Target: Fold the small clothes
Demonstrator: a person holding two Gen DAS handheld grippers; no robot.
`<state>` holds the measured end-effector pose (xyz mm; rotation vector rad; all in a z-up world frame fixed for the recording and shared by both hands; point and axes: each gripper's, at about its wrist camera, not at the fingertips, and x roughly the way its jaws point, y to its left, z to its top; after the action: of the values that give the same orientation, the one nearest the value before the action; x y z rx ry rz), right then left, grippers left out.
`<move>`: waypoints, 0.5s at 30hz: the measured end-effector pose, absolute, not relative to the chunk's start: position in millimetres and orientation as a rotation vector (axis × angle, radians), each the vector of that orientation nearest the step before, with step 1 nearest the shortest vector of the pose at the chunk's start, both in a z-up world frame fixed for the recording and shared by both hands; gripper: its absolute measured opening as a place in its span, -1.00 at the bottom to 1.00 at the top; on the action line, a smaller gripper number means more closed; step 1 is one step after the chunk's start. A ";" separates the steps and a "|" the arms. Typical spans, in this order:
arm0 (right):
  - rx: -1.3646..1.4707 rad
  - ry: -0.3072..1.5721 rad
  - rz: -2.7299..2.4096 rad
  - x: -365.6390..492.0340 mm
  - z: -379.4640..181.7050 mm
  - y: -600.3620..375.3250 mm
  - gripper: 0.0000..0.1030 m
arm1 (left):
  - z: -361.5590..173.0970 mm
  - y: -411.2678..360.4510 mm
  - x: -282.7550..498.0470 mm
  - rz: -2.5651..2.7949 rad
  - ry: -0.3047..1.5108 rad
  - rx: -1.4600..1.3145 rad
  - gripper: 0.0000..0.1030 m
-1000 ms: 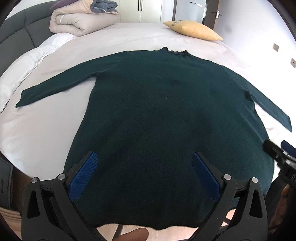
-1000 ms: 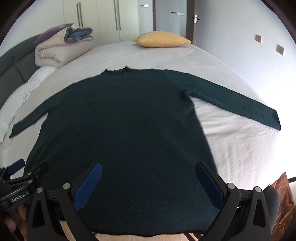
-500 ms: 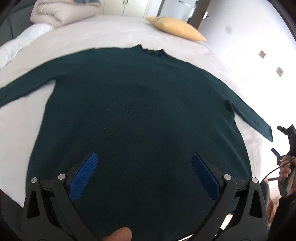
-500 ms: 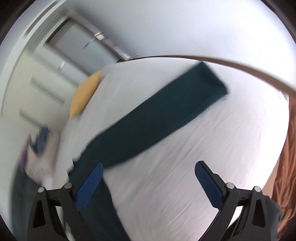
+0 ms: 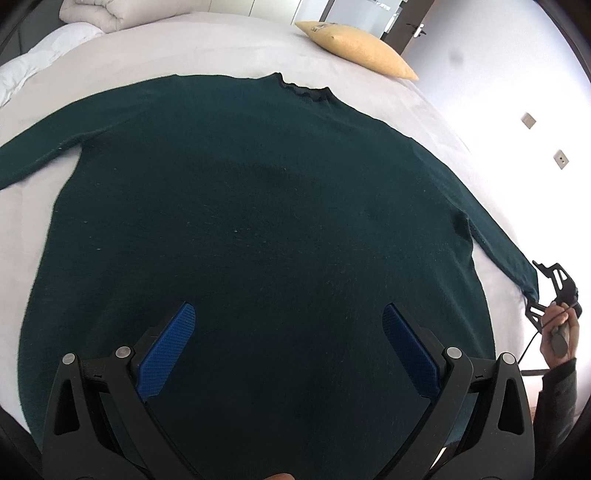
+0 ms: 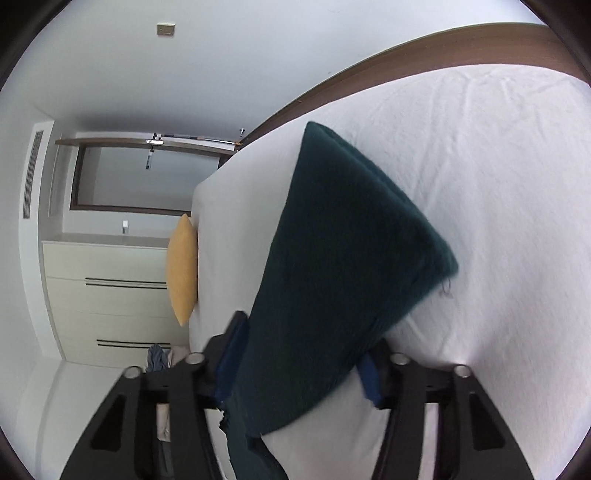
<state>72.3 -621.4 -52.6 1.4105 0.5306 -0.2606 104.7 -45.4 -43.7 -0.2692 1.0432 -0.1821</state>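
We see a dark green knitted long-sleeved sweater (image 5: 266,229) lying flat, front down or up we cannot tell, on a bed with a pale grey-white cover (image 5: 207,48), its collar toward the far side and both sleeves spread outward. Our left tongs (image 5: 288,347) hover above the sweater's lower body with the blue-padded fingers (image 5: 166,350) wide apart and nothing between them. At the right edge of the left wrist view, our right hand (image 5: 557,328) holds the right tongs (image 6: 299,365) at the cuff end of the sweater's right sleeve (image 6: 347,258). In the right wrist view the picture is rolled sideways; the sleeve's cuff sits between the fingers, whose jaws have just been closing, and the cloth fills the gap between the pads, which appear to press on it. A yellow fabric cushion (image 5: 354,48) rests near the bed's far corner, and a rolled cream duvet (image 5: 110,11) lies at the far left.
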 end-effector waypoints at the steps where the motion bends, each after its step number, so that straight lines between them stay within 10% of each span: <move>1: 1.418 0.523 -0.259 74.7 -54.0 -621.3 -0.26 | -45.0 -47.1 107.1 -0.183 1.043 -0.266 1.00; 6: 1.460 0.482 -0.291 64.5 -68.3 -623.1 -0.85 | -49.9 -52.9 119.2 -0.187 1.039 -0.256 1.00; 15: 1.286 0.512 -0.346 61.4 -52.7 -613.1 -0.83 | -47.0 -40.4 158.2 -0.230 1.015 -0.348 1.00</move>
<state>61.4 -613.1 -52.7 1.2860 0.5119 -0.3462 158.2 -40.4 -47.0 -0.3477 1.0155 -0.2302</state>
